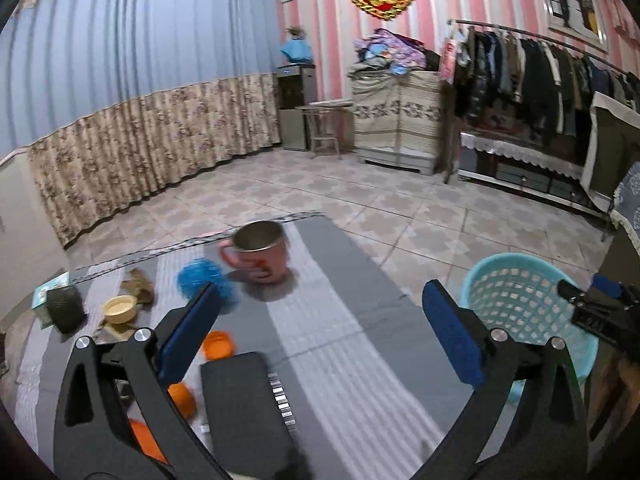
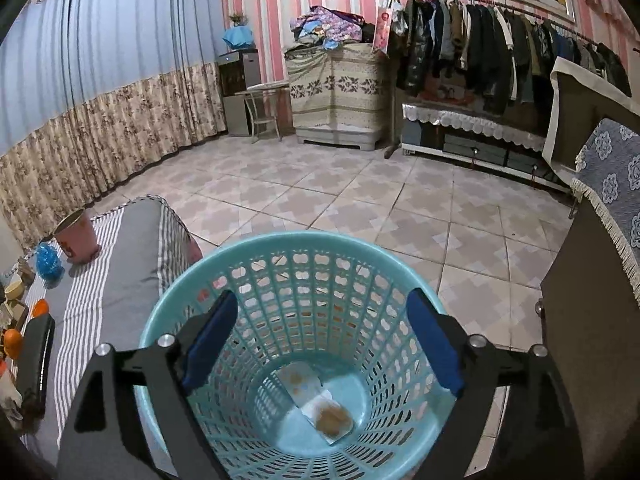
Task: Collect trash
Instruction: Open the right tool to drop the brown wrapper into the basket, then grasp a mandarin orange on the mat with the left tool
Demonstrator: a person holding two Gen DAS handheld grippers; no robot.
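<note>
Pink-and-white striped walls, a blue curtain with a floral lower band, and a patterned tile floor (image 2: 320,200) were seen behind the work area. Clothes were hung on a rack (image 2: 500,40) along the far wall.

A grey striped cloth (image 1: 340,340) was spread over the low surface in the left wrist view. On it, a pink mug (image 1: 262,254) with a metal lining was stood upright, with a blue mesh ball (image 1: 198,276) just beside it on the left. Farther left, a small cream bowl (image 1: 119,309) and a dark object (image 1: 66,307) were placed near crumpled brown scraps (image 1: 140,280). Several orange pieces (image 1: 218,344) were scattered near a black rectangular box (image 1: 244,404) close to the camera.

The left gripper (image 1: 324,324) was held over the cloth with its blue pads spread wide, and nothing was caught between them.

A turquoise plastic basket (image 2: 280,248) was stood on the floor just beside the cloth's edge. The right gripper (image 2: 320,340) was held above the basket's mouth, its jaws parted and empty. Stained paper scraps (image 2: 320,400) were seen lying flat on the basket's bottom. In the left wrist view, the same basket (image 1: 520,280) was visible at the right.
</note>
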